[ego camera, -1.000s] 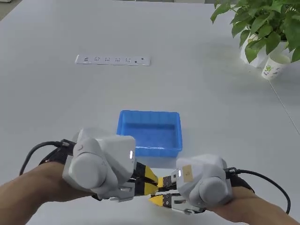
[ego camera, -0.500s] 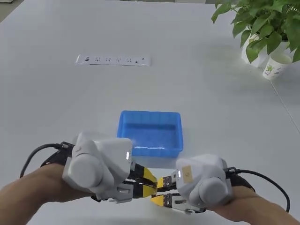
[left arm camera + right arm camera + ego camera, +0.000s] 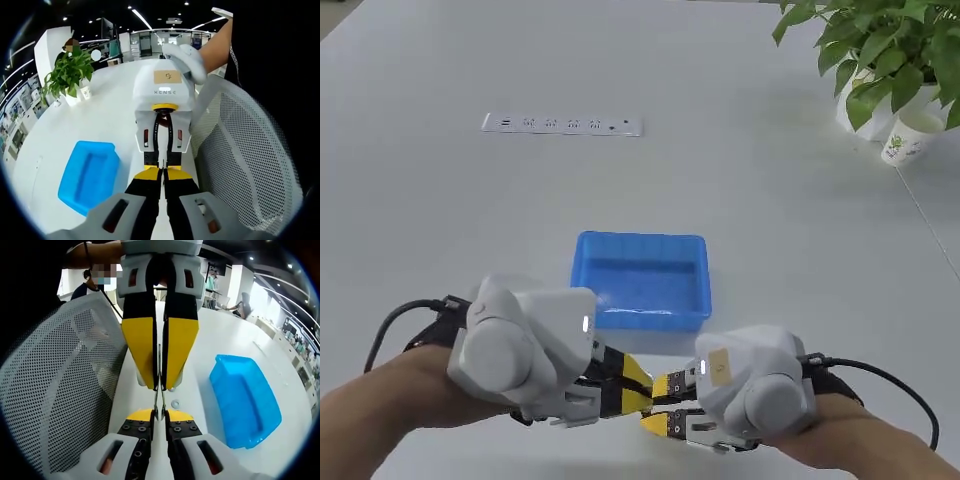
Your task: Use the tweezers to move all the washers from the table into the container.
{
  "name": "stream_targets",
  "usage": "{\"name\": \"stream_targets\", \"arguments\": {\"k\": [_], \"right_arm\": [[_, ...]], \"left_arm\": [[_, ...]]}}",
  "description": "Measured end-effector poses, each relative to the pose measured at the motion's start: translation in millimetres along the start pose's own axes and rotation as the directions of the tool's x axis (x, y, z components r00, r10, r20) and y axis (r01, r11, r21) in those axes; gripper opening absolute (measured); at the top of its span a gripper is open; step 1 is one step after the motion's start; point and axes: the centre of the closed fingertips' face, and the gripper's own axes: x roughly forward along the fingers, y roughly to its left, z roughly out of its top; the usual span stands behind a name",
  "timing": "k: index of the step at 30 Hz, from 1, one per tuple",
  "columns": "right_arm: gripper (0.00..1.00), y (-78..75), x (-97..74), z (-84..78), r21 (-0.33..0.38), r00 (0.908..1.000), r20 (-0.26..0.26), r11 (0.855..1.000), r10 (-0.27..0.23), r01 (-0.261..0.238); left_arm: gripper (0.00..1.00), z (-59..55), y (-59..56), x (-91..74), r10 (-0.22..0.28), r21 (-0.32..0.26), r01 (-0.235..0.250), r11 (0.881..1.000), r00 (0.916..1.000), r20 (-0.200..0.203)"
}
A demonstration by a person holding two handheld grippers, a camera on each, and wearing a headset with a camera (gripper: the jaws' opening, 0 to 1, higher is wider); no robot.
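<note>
Steel tweezers (image 3: 159, 365) run straight down the gap between the two tools, which meet tip to tip at the near table (image 3: 770, 220) edge in the head view. Left tool (image 3: 632, 385) comes in from the left, right tool (image 3: 660, 405) from the right.

Right gripper view:
- Left tool (image 3: 160, 386) hangs in from the top. Its yellow jaws are pressed together on the tweezers, with only a thin slit left between them.
- Right tool (image 3: 159, 415) also has its yellow tips drawn in tight on the tweezers' lower end.
- One washer (image 3: 175, 403) lies flat on the table, just right of the tweezers and just beyond the right tool's tips. It looks clear of both, with no contact that I can make out.
- It sits between the tools and the blue container (image 3: 245, 400), which is further right, and is well outside the container.

Left gripper view: same pinch from the other side. The tweezers (image 3: 159, 161) are a thin line between both pairs of jaws, and the container (image 3: 87, 175) is off to the left.

Head view: the container (image 3: 640, 318) sits just beyond the tools. The tweezers and washer are too small or hidden to pick out here.

Also on the table, further back, are a power strip (image 3: 560, 125) and a plant (image 3: 880, 50) at the far right. A mesh chair (image 3: 60, 370) is beside the table edge.
</note>
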Motion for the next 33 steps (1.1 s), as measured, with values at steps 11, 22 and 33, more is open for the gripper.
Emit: {"name": "stream_targets", "arguments": {"k": [11,22,33], "right_arm": [[0.14,-5.9,-4.1,5.7,0.012,0.9993,0.03,1.0,-0.02,0.02],[0.11,-15.8,-9.3,2.5,0.011,0.9983,0.026,0.999,-0.053,0.053],[0.11,-20.4,-11.8,-3.8,0.006,0.9974,0.012,0.997,-0.071,0.071]], "left_arm": [[0.05,9.9,7.5,-3.8,0.007,-0.002,-0.007,1.0,0.9992,0.04],[0.05,15.4,14.8,-3.4,0.007,0.012,-0.008,1.0,0.9983,0.057],[0.05,16.9,17.8,1.0,-0.004,0.034,0.002,0.999,0.9983,0.058]]}}
